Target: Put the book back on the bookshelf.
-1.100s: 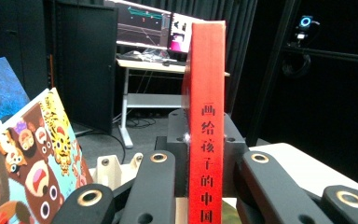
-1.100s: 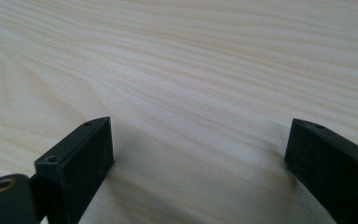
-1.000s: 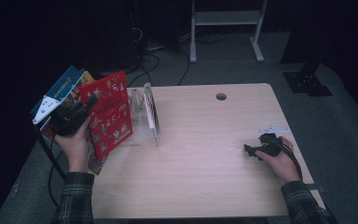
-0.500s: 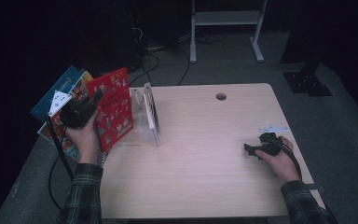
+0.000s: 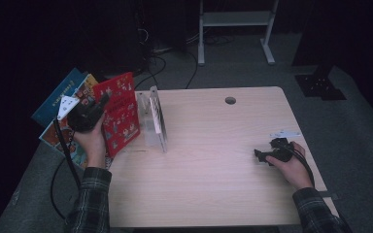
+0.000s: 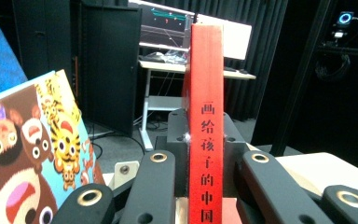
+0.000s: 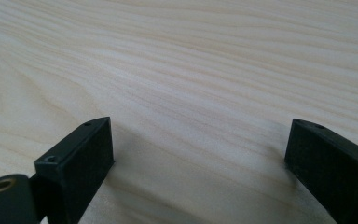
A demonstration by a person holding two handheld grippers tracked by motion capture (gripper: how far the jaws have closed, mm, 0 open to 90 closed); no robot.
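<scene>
While apparently upright, red book (image 6: 206,140) clamped in left gripper (image 6: 205,186); right gripper (image 7: 200,154) wide, empty.

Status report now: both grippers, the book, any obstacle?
Left gripper shut on red book. Right gripper open, low over wooden table. Clear plastic rack beside book.

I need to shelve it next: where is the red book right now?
The red book stands at the table's left edge in the high view, clamped by the left gripper, beside the clear rack.
</scene>
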